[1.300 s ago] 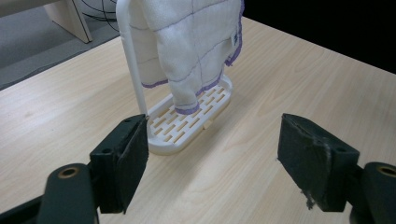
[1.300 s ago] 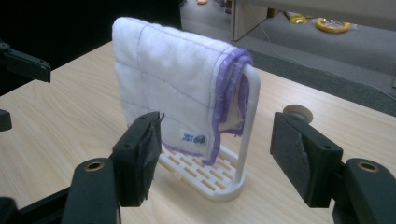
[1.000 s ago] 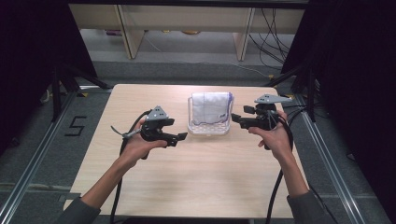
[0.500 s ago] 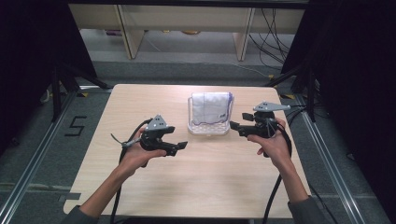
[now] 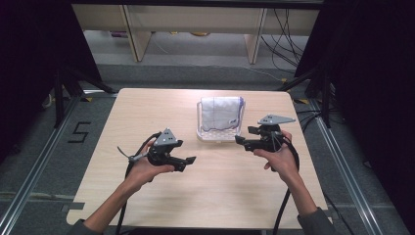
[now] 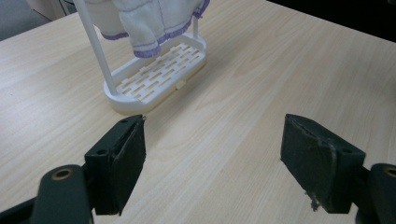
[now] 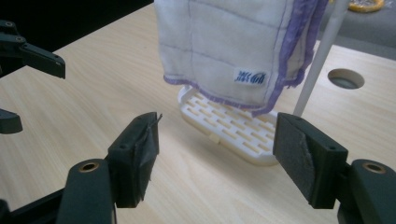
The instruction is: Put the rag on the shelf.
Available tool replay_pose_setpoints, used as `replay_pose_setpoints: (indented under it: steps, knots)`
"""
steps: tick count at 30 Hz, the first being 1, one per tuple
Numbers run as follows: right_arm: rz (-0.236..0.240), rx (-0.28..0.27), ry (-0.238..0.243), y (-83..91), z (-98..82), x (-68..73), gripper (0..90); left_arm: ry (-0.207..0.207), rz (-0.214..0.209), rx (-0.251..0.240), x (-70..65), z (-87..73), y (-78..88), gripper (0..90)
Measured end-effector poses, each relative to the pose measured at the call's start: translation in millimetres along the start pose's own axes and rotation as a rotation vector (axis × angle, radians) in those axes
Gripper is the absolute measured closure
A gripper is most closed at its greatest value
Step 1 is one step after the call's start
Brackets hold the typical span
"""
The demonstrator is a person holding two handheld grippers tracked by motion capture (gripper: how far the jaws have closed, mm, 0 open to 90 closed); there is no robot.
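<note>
A white slotted rack [image 5: 205, 134] stands at the far middle of the table, and a white cloth with purple trim [image 5: 221, 111] hangs over its rail. My left gripper [image 5: 188, 164] hovers front-left of the rack, pointing right, jaws open and empty. In the left gripper view the gripper [image 6: 215, 135] faces the rack's base [image 6: 154, 79] and the cloth's lower edge [image 6: 149, 28]. My right gripper [image 5: 243, 135] sits just right of the rack, pointing left, open. In the right gripper view the gripper [image 7: 217, 128] frames the cloth [image 7: 233, 42] and the base [image 7: 219, 116], touching neither.
The light wooden table [image 5: 147, 112] has bare room to the left and in front of the rack. A round hole [image 7: 345, 78] is cut in the tabletop beyond the rack's upright rod [image 7: 322, 60]. Cables trail from both grippers off the near edge.
Both hands have sunk and drawn back toward the near edge. The left gripper has dropped closer to the tabletop; the right has come down beside the rack. The cloth and rack have not moved.
</note>
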State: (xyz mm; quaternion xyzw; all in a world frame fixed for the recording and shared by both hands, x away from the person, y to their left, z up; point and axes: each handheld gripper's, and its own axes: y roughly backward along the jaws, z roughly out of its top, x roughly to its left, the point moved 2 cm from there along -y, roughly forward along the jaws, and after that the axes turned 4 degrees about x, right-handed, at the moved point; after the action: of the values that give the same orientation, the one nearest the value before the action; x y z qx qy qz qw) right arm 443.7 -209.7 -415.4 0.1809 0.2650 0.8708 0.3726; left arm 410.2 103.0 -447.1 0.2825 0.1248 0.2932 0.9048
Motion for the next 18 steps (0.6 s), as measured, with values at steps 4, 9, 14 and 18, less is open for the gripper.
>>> replay_pose_setpoints:
  steps: [4, 9, 14, 18]
  knots:
    - [-0.002, 0.01, 0.003, -3.6, -5.2, 0.8, 31.4, -0.005, -0.018, 0.01, -4.2, -7.0, -1.0, 22.2]
    - [0.018, 0.028, -0.011, -9.3, -12.6, 7.2, 31.3, -0.003, -0.025, 0.018, -10.0, -13.8, 0.6, 22.1]
    - [0.024, 0.052, 0.019, -15.0, -17.8, 11.1, 31.1, -0.001, -0.027, 0.019, -15.3, -22.2, 1.0, 22.1]
    - [0.04, 0.067, 0.024, -17.5, -21.4, 17.5, 31.1, -0.001, -0.036, 0.02, -18.0, -29.9, 2.3, 22.1]
